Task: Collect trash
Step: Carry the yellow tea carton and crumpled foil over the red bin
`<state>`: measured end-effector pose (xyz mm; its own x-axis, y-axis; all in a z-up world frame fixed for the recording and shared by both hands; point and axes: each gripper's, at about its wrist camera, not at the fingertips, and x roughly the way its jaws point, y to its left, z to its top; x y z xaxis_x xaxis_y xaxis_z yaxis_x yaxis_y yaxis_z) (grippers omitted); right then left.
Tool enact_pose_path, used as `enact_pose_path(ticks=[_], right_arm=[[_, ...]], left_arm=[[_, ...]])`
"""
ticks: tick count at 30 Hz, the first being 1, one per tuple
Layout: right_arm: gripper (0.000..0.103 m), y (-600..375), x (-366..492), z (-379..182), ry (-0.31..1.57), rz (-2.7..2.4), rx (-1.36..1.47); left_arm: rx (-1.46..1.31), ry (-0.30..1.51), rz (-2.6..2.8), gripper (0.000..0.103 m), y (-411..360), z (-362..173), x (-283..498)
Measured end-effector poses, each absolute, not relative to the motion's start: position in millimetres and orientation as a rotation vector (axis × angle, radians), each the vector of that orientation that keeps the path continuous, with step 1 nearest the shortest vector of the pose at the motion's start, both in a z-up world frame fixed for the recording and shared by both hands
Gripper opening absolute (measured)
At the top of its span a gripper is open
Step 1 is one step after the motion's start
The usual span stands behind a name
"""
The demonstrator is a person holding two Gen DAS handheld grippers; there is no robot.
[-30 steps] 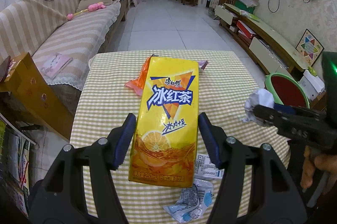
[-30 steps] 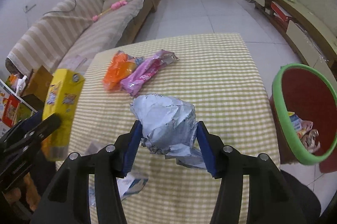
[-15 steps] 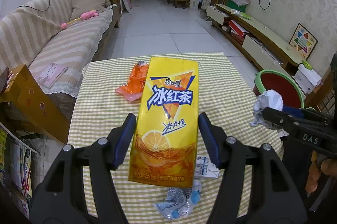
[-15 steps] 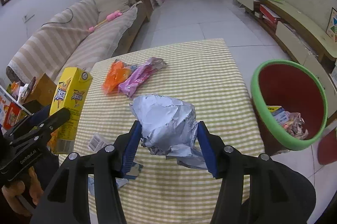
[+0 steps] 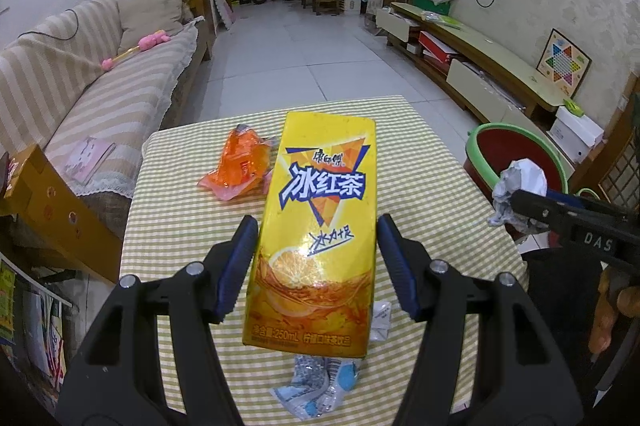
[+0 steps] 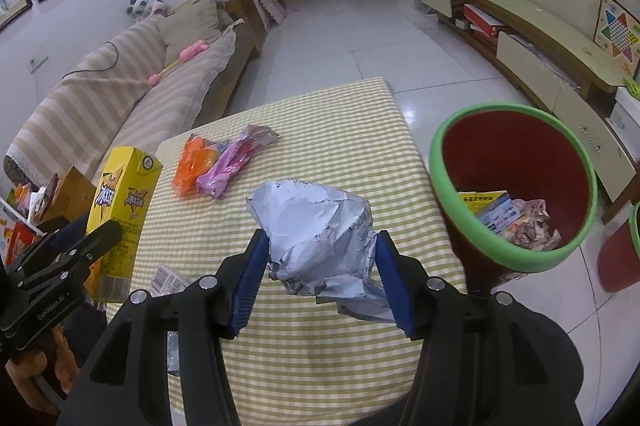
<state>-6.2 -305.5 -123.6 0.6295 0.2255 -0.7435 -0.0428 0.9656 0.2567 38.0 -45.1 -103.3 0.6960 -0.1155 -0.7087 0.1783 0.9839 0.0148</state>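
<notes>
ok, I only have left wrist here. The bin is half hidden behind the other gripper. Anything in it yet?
Observer: Yes. The red bin has a few wrappers and a printed card at the bottom, and is far from full.
Operator: Anything hidden behind the yellow carton?
Observer: A pink wrapper lies against the right side of the orange wrapper.
Operator: And the other grip, solid?
Observer: On the right gripper, both blue fingers press the crumpled paper from the sides. A loose flap hangs below them.
</notes>
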Motion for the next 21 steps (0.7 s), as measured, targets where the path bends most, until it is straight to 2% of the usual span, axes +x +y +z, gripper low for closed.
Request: enact_pose_path(ticks=[21], right_arm=[[0.054, -348, -12, -116, 0.845, 0.088, 0.258]], left_arm=[[0.133, 0.777, -0.271, 0.059, -87, -102, 47]])
